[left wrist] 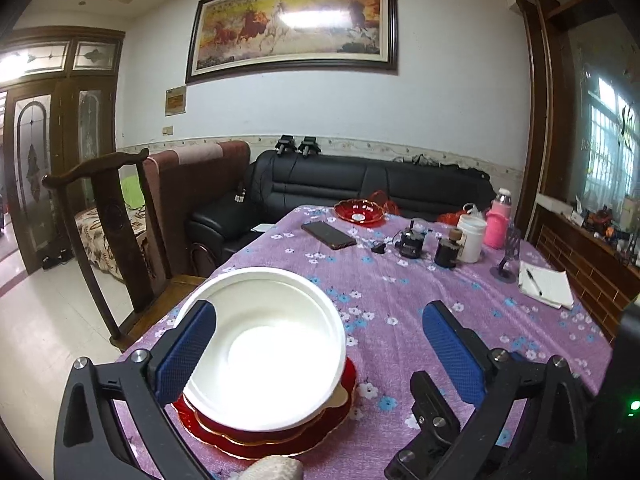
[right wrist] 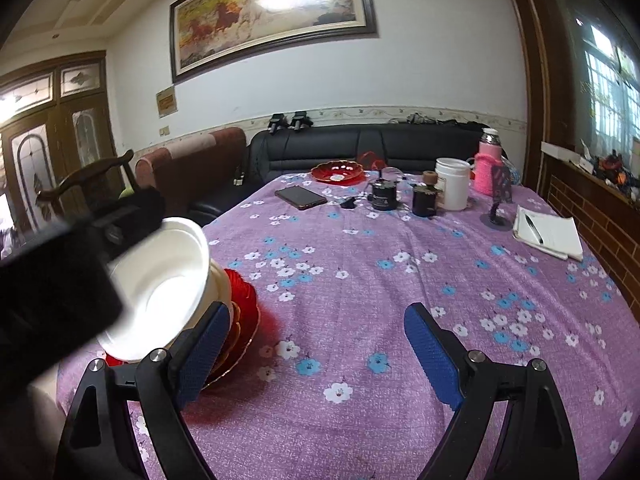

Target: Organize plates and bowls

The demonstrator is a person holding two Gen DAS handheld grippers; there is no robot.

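At the left edge of the left wrist view a dark wooden chair (left wrist: 116,216) is seen beside the worktop (left wrist: 400,300), which is covered by a purple flowered cloth. In the lower left of that view a white bowl (left wrist: 264,344) is stacked on red plates (left wrist: 280,436), near the worktop's close edge. Further back, towards the upper middle, a phone (left wrist: 328,235) and a red dish (left wrist: 359,211) are laid out, followed to the right by a white jar (left wrist: 472,238), a pink bottle (left wrist: 498,220) and a notepad (left wrist: 546,283) with a pen.

The left hand-held gripper (left wrist: 320,356) is spread wide; its left pad overlaps the bowl's rim in the picture, though contact cannot be told, and nothing is clamped. In the right wrist view the right hand-held gripper (right wrist: 316,360) is likewise held wide apart over bare cloth, with the stack just beside its left pad, and nothing is gripped.
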